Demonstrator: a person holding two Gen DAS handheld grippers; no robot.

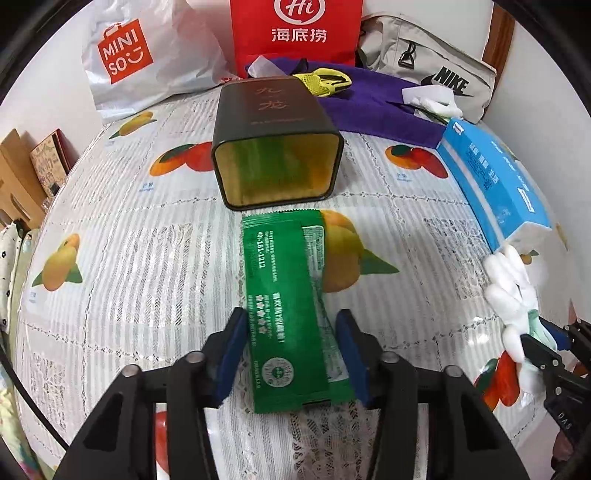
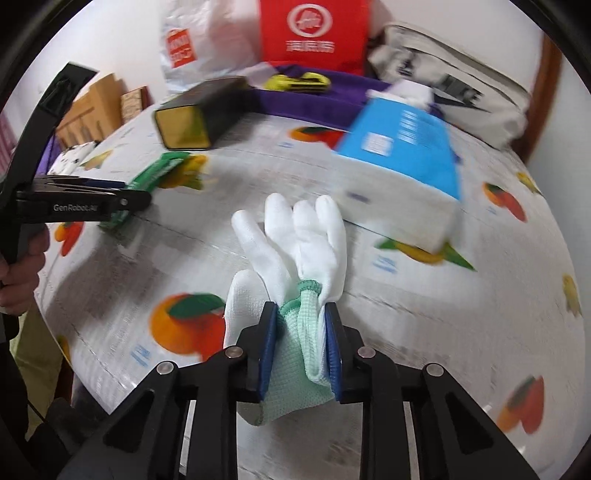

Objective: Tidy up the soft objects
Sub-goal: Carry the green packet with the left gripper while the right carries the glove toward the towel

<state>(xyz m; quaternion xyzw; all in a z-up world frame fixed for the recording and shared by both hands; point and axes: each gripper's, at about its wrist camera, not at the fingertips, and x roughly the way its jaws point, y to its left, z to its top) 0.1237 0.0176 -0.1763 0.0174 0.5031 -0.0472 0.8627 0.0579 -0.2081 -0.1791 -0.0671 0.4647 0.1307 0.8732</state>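
My left gripper [image 1: 291, 354] is shut on a green foil packet [image 1: 291, 306], whose far end points at the open mouth of a dark tin box [image 1: 277, 147] lying on its side. My right gripper [image 2: 301, 343] is shut on the green cuff of a white glove [image 2: 291, 243], held above the table; the glove's fingers point away. The glove also shows at the right edge of the left wrist view [image 1: 513, 295]. In the right wrist view the packet [image 2: 147, 177] and tin [image 2: 199, 114] lie to the left.
A blue and white tissue pack [image 1: 495, 177] lies on the right of the fruit-print tablecloth [image 1: 129, 266]. At the back are a purple cloth [image 1: 373, 103] with a yellow item [image 1: 325, 81], a red bag [image 1: 295, 33], a Miniso bag [image 1: 140, 55] and a Nike bag [image 1: 432, 66].
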